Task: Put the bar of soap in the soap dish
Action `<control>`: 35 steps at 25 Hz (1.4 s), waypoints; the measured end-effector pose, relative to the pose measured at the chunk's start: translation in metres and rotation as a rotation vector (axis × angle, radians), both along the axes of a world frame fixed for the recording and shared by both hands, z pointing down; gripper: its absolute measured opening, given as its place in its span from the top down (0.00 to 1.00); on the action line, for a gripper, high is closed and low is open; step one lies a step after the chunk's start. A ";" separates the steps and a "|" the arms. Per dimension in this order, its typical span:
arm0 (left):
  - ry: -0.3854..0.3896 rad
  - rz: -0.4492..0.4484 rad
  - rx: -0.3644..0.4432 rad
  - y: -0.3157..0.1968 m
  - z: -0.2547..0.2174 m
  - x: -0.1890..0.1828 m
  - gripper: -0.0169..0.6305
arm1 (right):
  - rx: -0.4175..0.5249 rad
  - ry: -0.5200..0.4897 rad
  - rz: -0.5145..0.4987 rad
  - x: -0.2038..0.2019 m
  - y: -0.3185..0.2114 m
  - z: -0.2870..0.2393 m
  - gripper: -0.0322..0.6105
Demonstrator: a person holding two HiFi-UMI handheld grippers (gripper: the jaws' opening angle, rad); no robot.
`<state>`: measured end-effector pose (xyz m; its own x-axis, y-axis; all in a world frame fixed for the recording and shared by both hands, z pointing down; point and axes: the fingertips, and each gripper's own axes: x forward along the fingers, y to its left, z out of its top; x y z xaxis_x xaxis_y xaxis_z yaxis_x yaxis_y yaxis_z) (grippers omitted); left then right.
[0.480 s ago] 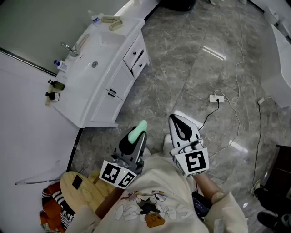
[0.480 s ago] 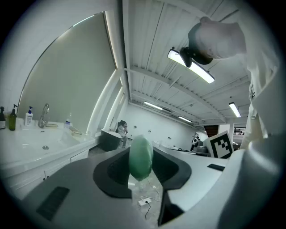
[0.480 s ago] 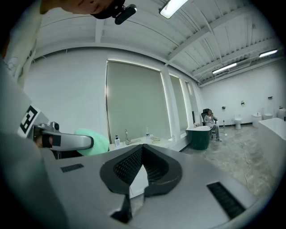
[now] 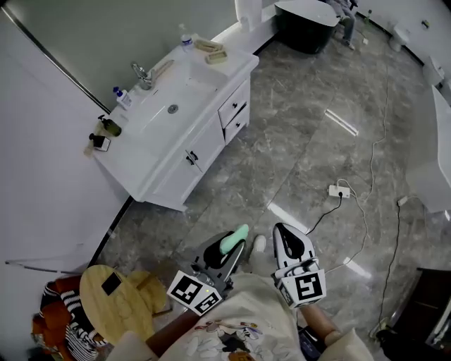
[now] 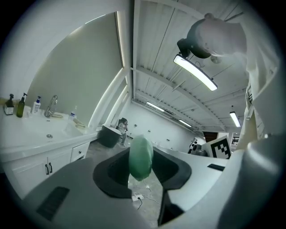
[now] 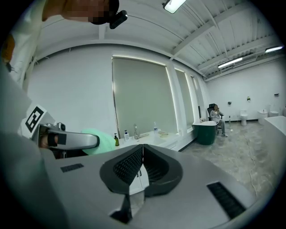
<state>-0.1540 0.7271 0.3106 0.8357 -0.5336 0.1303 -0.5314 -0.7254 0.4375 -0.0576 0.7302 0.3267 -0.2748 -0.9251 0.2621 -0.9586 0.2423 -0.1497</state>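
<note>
Holding the green bar of soap [image 5: 140,157] in the left gripper [image 4: 227,252], jaws fairly wide with pads pressed on its two broad faces and one end poking past the tips. Carrying nothing in the right gripper [image 6: 142,166], jaws pressed together with ribbed pads meeting, just beside the left one. Standing on grey marble floor [image 4: 296,127], well apart from the white vanity [image 4: 176,169], with a broad open stretch of floor between the grippers and its cabinet front. Bounded on the left by a plain wall that meets the vanity's near end, and further along by the counter's front edge, running diagonally up and right. Bounded on the right by the rim of a white fixture [image 4: 440,134] and by a power strip [image 4: 338,191] on the floor with its thin cable trailing toward the person's feet. Hemmed in behind on the left by a round wooden stool [image 4: 113,303]. Counting on the counter: one basin [image 4: 173,109], one faucet [image 4: 141,72], four bottles, with a clear bottle [image 4: 185,39] at the far end and three past the faucet at the near end. Also two tan oblong pieces [image 4: 209,46] beside the clear bottle, too small to tell which is the soap dish. Beyond the vanity: one dark bathtub [image 4: 306,21].
</note>
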 end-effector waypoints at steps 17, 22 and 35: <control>-0.070 -0.105 -0.062 -0.057 0.027 0.030 0.77 | -0.070 -0.139 -0.133 0.029 -0.040 0.046 0.94; -0.046 -0.091 -0.090 -0.096 0.036 0.045 0.77 | -0.113 -0.127 -0.125 0.040 -0.071 0.062 0.94; 0.031 -0.036 -0.080 -0.284 0.032 0.017 0.77 | -0.155 -0.069 -0.013 0.023 -0.250 0.076 0.94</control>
